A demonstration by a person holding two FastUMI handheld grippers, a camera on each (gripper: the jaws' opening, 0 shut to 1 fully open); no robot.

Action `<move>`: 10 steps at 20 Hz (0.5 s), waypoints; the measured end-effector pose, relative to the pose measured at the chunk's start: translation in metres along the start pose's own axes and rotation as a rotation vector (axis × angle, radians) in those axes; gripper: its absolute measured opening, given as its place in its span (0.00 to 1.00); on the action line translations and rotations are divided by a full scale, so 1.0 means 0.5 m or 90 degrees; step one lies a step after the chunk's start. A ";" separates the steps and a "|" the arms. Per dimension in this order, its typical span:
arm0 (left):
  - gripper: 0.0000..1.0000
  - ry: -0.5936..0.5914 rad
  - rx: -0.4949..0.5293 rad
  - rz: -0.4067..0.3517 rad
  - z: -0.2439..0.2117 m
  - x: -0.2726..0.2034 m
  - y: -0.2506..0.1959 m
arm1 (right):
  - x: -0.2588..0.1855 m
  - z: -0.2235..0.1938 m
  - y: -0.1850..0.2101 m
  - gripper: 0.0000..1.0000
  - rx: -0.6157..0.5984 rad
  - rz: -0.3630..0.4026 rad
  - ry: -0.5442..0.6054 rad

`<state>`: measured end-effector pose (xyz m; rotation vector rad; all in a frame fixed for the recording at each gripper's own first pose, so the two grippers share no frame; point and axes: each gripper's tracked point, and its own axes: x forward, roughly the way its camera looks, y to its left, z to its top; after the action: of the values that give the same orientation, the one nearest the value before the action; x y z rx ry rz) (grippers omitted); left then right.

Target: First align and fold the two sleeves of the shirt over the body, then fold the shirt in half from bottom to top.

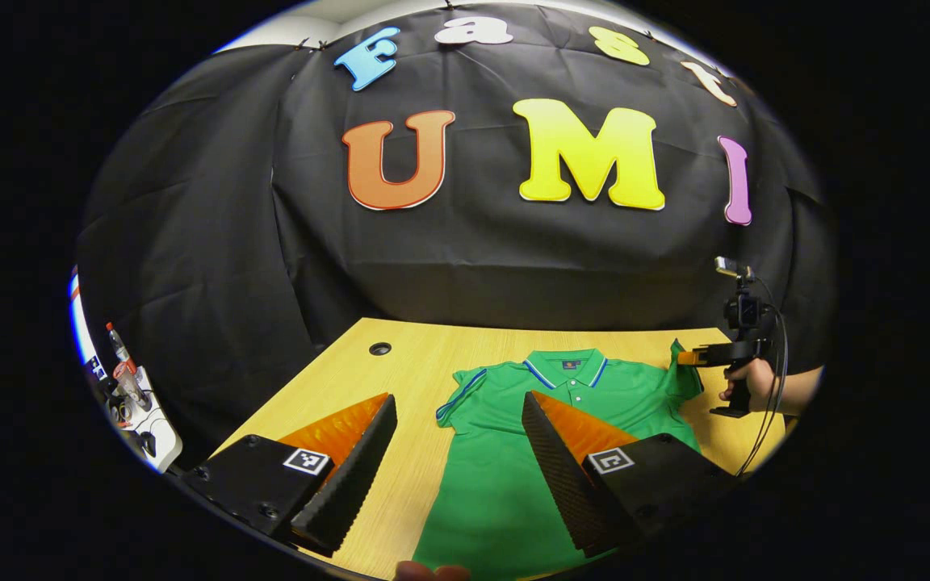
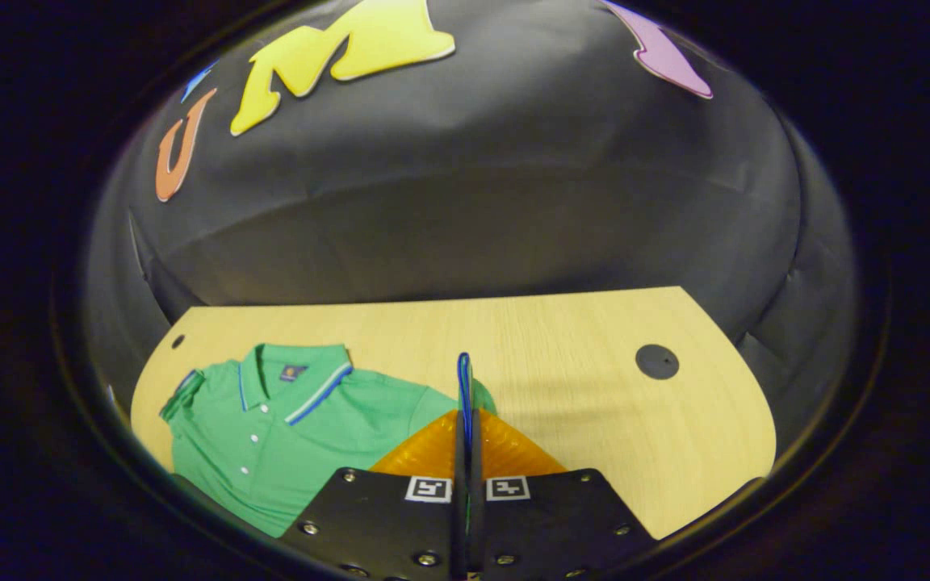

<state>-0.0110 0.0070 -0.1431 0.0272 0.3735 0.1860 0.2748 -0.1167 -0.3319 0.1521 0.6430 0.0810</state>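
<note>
One right gripper pinching sleeve — raised

We are seeing a green polo shirt with blue-striped collar and white buttons, lying face up and mostly flat on the wooden worktop. One short sleeve is lying spread out flat; the other sleeve is standing lifted, its blue-edged cuff raised upright.

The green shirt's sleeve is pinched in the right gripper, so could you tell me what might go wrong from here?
1. The right gripper holds only the sleeve's thin edge, so it could slip out mid-fold.
2. The left gripper is open above the shirt; with nothing pinning the body, a pull may drag it across the table.
</note>
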 end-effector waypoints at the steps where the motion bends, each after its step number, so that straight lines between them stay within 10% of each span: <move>1: 1.00 -0.002 -0.001 -0.001 0.000 0.000 0.001 | -0.012 0.008 0.013 0.01 -0.003 0.007 -0.005; 10: 1.00 -0.024 -0.016 0.011 0.013 -0.016 0.051 | -0.079 0.005 0.234 0.01 -0.044 0.081 0.004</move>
<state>-0.0202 0.0307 -0.1325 0.0092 0.3331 0.2072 0.2416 -0.0067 -0.2871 0.1255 0.6357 0.2256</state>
